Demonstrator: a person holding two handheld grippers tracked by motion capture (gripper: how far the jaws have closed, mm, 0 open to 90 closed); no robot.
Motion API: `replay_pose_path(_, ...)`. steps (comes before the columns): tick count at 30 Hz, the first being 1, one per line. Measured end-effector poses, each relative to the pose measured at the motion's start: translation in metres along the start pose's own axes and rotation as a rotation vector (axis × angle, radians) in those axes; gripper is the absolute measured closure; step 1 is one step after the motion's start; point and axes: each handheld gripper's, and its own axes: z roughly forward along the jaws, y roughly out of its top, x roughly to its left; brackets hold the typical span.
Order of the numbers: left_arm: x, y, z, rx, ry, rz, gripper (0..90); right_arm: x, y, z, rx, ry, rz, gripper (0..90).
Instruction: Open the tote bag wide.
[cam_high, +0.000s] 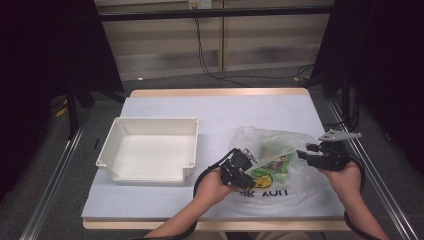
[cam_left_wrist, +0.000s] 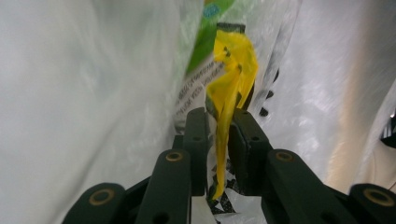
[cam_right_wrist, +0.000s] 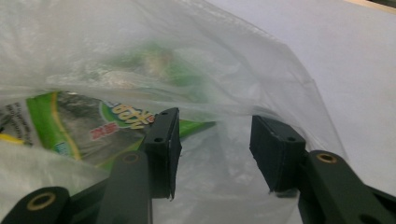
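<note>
The left gripper (cam_left_wrist: 217, 140) pinches the yellow edge of a snack packet (cam_left_wrist: 231, 70) inside the clear plastic bag (cam_high: 280, 150) at the table's right, apparently to draw it out; the right gripper (cam_right_wrist: 215, 140) stands spread, bag film between its pads unpressed, likely keeping the mouth open; the white bin (cam_high: 150, 127) sits well apart on the left, perhaps to receive it.

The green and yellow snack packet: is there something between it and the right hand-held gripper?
Yes. The clear plastic bag wraps the green and yellow snack packet, and its film lies across the open jaws of the right hand-held gripper. The packet sits inside, behind the film.

light: dim room, table evenly lit | glare: on plastic bag (cam_left_wrist: 70, 93) | blur: soft close-ups, dark edges
</note>
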Motion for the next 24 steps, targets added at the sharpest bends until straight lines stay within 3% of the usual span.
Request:
replay_pose_path(2, 0.001, 0.002, -0.005, -0.004, 0.006, 0.002, 73.2, 0.004, 0.002, -0.001, 0.005, 0.010, -0.010, 51.7)
replay_pose_path(3, 0.001, 0.003, -0.007, -0.021, 0.011, -0.013, 71.5, 0.006, 0.003, -0.002, 0.002, 0.017, -0.016, 51.7)
replay_pose_path(10, 0.004, 0.015, -0.027, -0.103, 0.053, -0.013, 56.8, 0.021, 0.006, -0.003, 0.012, 0.047, -0.045, 52.9)
replay_pose_path(15, 0.008, 0.025, -0.029, -0.102, 0.098, -0.008, 56.7, 0.025, 0.005, -0.002, 0.020, 0.066, -0.062, 58.9)
replay_pose_path(24, 0.010, 0.025, -0.024, -0.088, 0.095, -0.014, 57.5, 0.037, 0.011, -0.003, 0.000, 0.119, -0.086, 62.7)
